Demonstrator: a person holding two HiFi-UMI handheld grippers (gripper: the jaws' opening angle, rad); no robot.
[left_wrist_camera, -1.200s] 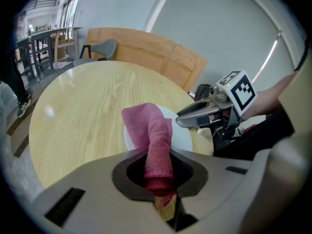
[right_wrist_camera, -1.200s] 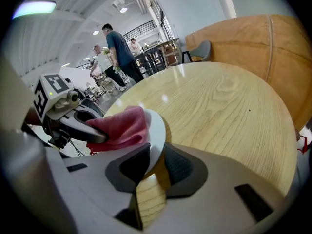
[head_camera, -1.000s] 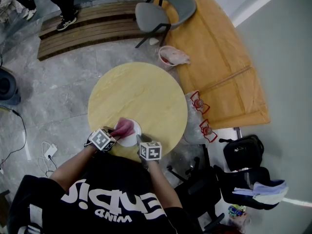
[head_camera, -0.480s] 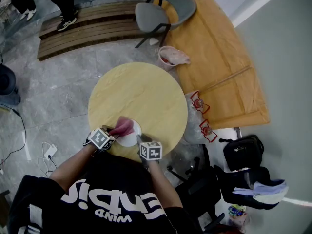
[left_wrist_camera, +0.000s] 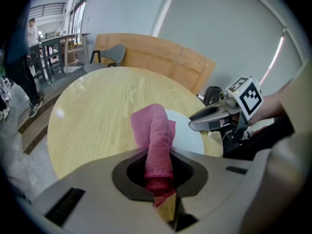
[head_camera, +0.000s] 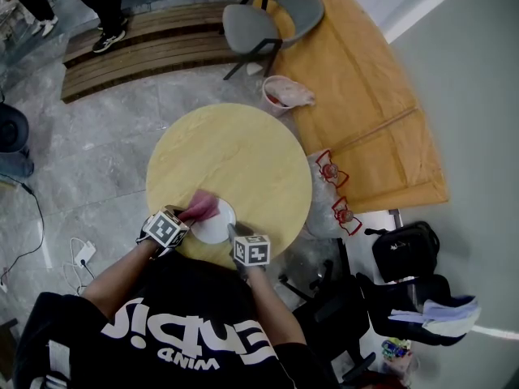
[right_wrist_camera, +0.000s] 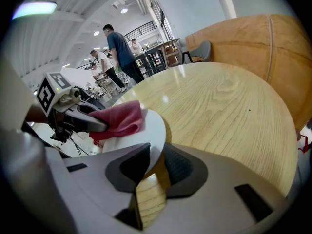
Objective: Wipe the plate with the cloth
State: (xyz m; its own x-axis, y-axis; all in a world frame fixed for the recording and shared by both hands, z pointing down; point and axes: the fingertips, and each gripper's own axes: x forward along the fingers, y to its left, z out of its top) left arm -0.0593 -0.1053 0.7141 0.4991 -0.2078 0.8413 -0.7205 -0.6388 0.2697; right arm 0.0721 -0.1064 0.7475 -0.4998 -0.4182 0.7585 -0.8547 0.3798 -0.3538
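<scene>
A small white plate (head_camera: 215, 225) (left_wrist_camera: 187, 133) (right_wrist_camera: 141, 130) rests near the front edge of the round wooden table (head_camera: 243, 156). My right gripper (head_camera: 235, 235) (right_wrist_camera: 151, 167) is shut on the plate's near rim. A pink cloth (head_camera: 201, 210) (left_wrist_camera: 155, 140) (right_wrist_camera: 119, 121) is pinched in my left gripper (head_camera: 185, 220) (left_wrist_camera: 158, 177), which is shut on it. The cloth's free end lies over the plate's left edge and partly on the table.
A grey chair (head_camera: 272, 19) stands beyond the table, with a pink bucket (head_camera: 284, 94) beside it. Wooden panels (head_camera: 365, 112) lie to the right. Red-and-white bags (head_camera: 332, 189) and black bags (head_camera: 401, 254) sit on the floor at the right. People stand at the far left (right_wrist_camera: 119, 48).
The left gripper and the pink cloth have slid a little leftward, off the plate's middle toward its left edge. The right gripper holds the plate in the same place.
</scene>
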